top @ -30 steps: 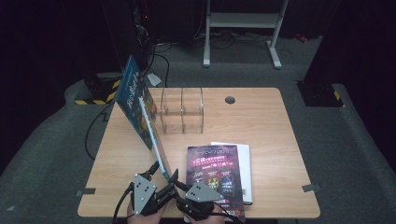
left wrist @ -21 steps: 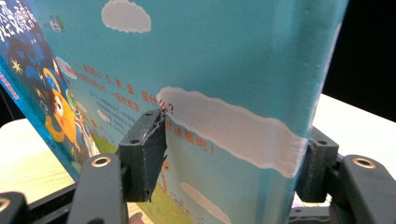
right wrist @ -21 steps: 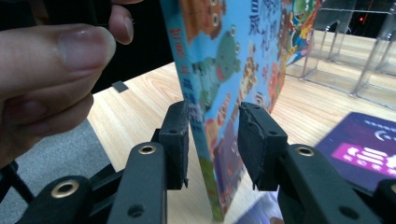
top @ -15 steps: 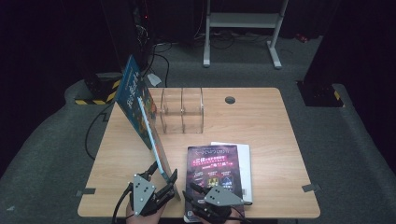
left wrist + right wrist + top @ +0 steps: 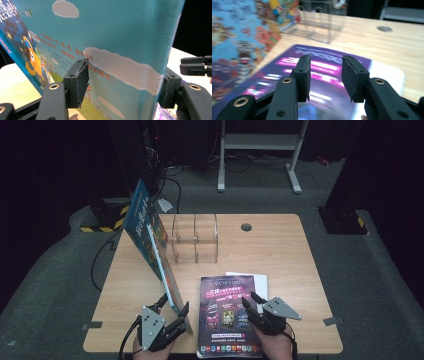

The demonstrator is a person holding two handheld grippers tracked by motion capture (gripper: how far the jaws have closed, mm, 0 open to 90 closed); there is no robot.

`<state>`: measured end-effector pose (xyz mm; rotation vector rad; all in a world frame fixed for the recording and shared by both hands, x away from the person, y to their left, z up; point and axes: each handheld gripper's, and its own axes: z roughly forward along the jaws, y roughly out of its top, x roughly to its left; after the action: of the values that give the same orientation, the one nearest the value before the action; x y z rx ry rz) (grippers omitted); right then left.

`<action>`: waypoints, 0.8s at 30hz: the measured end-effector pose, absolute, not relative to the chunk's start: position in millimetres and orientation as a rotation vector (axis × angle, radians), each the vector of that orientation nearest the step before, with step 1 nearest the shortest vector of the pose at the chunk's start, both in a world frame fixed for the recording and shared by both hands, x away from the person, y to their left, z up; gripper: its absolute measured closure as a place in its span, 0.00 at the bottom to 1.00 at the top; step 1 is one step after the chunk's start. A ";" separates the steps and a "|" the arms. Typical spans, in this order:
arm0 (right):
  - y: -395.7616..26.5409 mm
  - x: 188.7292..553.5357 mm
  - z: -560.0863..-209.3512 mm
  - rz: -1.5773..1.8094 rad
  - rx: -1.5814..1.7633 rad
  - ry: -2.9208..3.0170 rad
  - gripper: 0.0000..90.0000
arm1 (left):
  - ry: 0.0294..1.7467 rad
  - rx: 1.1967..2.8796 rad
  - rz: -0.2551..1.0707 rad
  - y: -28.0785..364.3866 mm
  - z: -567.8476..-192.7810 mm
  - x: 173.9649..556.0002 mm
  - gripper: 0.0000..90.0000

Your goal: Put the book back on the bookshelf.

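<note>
A tall blue picture book (image 5: 149, 242) stands on edge, leaning across the table's left side. My left gripper (image 5: 174, 304) is shut on the book's near lower corner. In the left gripper view, both pads (image 5: 78, 81) press on the covers of the blue book (image 5: 120, 37). A purple magazine (image 5: 225, 312) lies flat at the front centre. My right gripper (image 5: 250, 297) hovers low over the magazine's right part. Its jaws have just been opening and stand open, with nothing between them (image 5: 325, 72). Below them is the purple magazine (image 5: 274, 75).
A clear acrylic divider rack (image 5: 195, 237) stands behind the magazine, beside the book. A white sheet (image 5: 260, 280) pokes out from under the magazine's right edge. A cable hole (image 5: 246, 227) sits in the wooden table (image 5: 285, 260). Dark floor and a metal stand lie beyond.
My right gripper has slid to the right, from beside the left gripper to over the magazine's right part, and its jaws stand wider. The left gripper and book have kept still.
</note>
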<state>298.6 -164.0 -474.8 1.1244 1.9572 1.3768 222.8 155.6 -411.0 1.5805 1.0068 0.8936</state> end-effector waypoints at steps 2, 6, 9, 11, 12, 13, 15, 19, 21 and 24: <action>-172.0 302.0 -477.4 1.357 1.156 1.943 0.66 | 1.007 1.582 0.892 156.6 -410.9 222.7 0.41; -179.9 305.0 -478.8 1.364 1.202 1.920 0.66 | 1.003 1.588 0.899 158.0 -410.3 222.4 0.43; -179.7 305.3 -479.9 1.358 1.205 1.920 0.66 | 1.000 1.594 0.897 159.7 -409.7 222.2 0.45; -178.6 305.3 -480.6 1.355 1.201 1.926 0.66 | 0.998 1.595 0.896 160.7 -409.5 222.0 0.46; -178.2 305.3 -480.8 1.355 1.203 1.926 0.66 | 0.995 1.599 0.899 161.4 -409.3 222.0 0.46; -178.3 305.5 -481.0 1.353 1.198 1.928 0.66 | 0.994 1.601 0.900 161.9 -409.1 222.0 0.47; -178.4 305.7 -481.1 1.354 1.198 1.930 0.66 | 0.990 1.608 0.905 163.1 -408.7 221.6 0.48; -180.9 308.0 -479.8 1.358 1.209 1.933 0.65 | 0.991 1.612 0.910 165.6 -407.9 220.7 0.52; -182.6 309.3 -479.4 1.360 1.208 1.929 0.65 | 0.995 1.612 0.911 167.2 -407.8 219.8 0.53; -184.2 311.8 -478.4 1.363 1.211 1.924 0.65 | 1.001 1.612 0.916 169.6 -407.5 218.4 0.54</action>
<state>311.8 -184.2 -478.4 1.2108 1.9238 1.3633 218.4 169.6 -407.5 1.6123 1.0006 0.9163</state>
